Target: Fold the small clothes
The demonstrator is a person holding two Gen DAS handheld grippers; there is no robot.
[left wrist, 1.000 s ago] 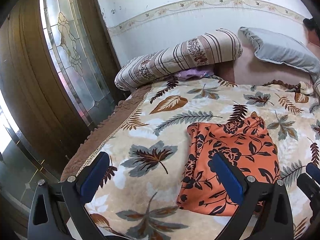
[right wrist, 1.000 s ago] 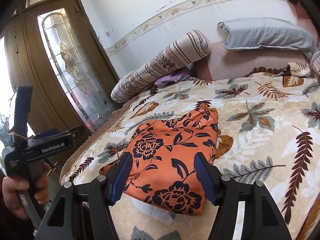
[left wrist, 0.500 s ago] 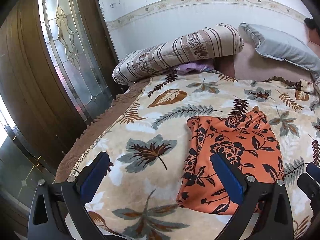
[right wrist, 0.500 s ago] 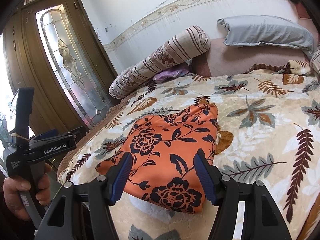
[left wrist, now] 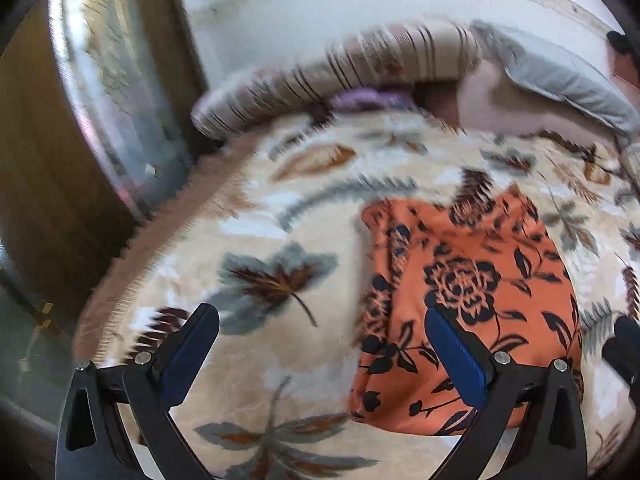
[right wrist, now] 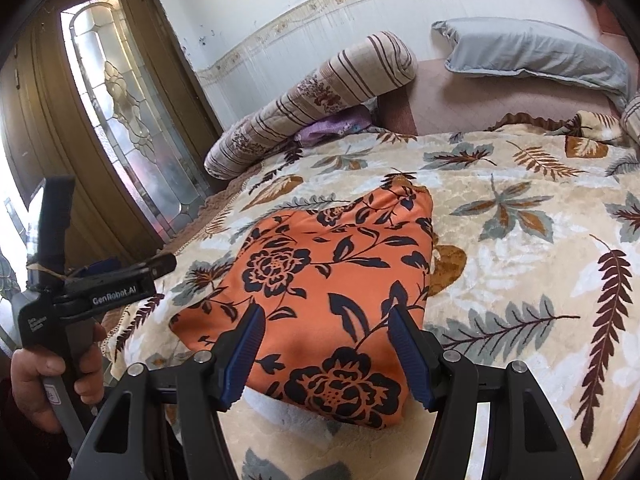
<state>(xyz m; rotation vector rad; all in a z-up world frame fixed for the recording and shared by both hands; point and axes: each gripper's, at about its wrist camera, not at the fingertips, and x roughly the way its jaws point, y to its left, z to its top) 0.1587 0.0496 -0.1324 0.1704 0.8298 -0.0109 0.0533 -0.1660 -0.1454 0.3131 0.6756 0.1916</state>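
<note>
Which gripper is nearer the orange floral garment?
Right. The right gripper has open jaws framing the near edge of the orange floral garment; the left gripper sits off its left side, mostly over the blanket.

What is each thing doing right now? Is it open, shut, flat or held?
Orange flowered cloth: lying on the blanket, not held.
Left gripper: open, nothing between its fingers.
Right gripper: open, above the cloth's near edge.
Striped bolster: lying by the wall.
Grey pillow: lying flat.
</note>
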